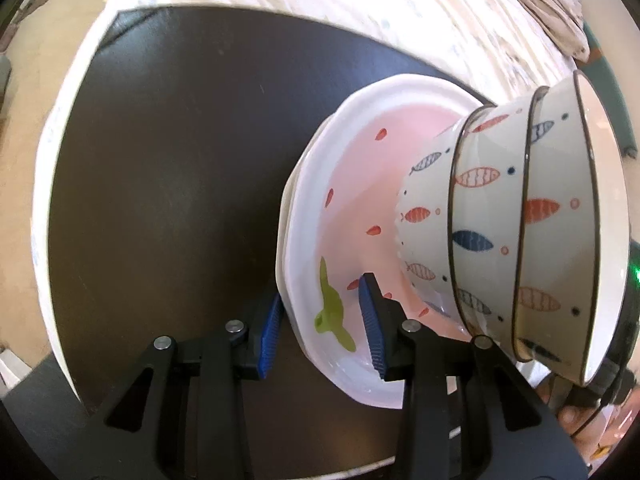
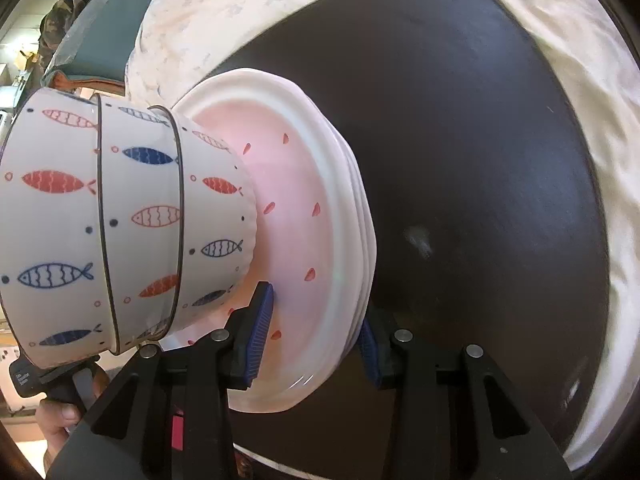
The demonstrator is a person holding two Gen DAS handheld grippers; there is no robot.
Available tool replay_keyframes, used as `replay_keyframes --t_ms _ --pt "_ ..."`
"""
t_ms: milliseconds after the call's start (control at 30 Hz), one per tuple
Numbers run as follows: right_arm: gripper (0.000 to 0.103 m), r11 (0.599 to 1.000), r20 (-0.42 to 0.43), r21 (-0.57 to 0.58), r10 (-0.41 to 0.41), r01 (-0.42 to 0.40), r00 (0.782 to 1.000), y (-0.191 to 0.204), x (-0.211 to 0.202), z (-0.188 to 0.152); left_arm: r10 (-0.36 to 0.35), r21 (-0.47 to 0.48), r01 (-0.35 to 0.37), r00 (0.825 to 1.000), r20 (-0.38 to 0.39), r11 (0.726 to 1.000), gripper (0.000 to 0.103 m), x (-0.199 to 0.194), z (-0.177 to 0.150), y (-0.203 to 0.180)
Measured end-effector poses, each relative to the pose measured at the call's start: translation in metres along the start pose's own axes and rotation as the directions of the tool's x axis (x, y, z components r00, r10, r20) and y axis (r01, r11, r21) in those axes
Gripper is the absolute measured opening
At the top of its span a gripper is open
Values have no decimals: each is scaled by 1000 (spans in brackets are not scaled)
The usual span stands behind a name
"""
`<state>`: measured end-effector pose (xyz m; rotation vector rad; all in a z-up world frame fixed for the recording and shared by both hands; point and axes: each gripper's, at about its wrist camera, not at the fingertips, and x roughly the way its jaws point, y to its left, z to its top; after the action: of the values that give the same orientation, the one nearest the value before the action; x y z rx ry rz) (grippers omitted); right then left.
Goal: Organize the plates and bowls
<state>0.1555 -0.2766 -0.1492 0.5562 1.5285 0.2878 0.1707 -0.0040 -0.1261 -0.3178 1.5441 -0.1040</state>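
Note:
A stack of white-rimmed plates [image 1: 344, 184] with a pink centre and red seed marks sits over a dark mat [image 1: 160, 160]. Three nested fish-patterned bowls [image 1: 500, 208] stand on the top plate. My left gripper [image 1: 320, 296] is shut on the near rim of the stack, one blue pad under it and one on the top plate. In the right wrist view my right gripper [image 2: 316, 308] clamps the opposite rim of the plates [image 2: 296, 184] the same way, with the bowls [image 2: 100, 220] to its left. I cannot tell whether the stack touches the mat.
The dark mat [image 2: 480, 160] lies on a pale patterned cloth [image 1: 360, 12] that surrounds it. A person's hand [image 2: 60, 412] holds the other gripper's handle at the lower left. Folded fabric [image 1: 560, 4] lies at the far right corner.

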Motion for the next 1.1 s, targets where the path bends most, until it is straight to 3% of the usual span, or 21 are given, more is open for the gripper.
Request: replay_keyframes --t_ms 100,300,533,733,833,900,1000,1100 --pt "43 1000 3 -19 9 -9 1000 7 6 9 25 -1 -25 999 30 1000 33 -3 12 0" --pt "42 998 49 -46 53 -50 997 8 7 31 -4 -12 4 999 38 1000 33 -4 35 6" --pt "42 997 73 -51 53 -49 996 5 5 31 -6 -17 8 997 74 1000 34 -9 20 27" --pt "44 997 95 -67 29 -22 995 9 1 21 57 35 -62 991 119 997 34 -12 13 0" --pt "44 998 124 -63 14 -6 992 17 -2 22 137 81 -155 973 188 985 42 -22 2 -16" --pt "44 999 161 -50 -2 11 987 17 -10 17 179 70 -201 956 233 977 55 -32 -6 -19" --pt "45 999 201 -37 -24 32 979 18 -21 10 197 67 -222 944 265 973 56 -44 -17 -20" --pt "57 997 246 -52 -43 57 968 17 -41 -4 208 77 -242 930 302 967 56 -56 -31 -27"
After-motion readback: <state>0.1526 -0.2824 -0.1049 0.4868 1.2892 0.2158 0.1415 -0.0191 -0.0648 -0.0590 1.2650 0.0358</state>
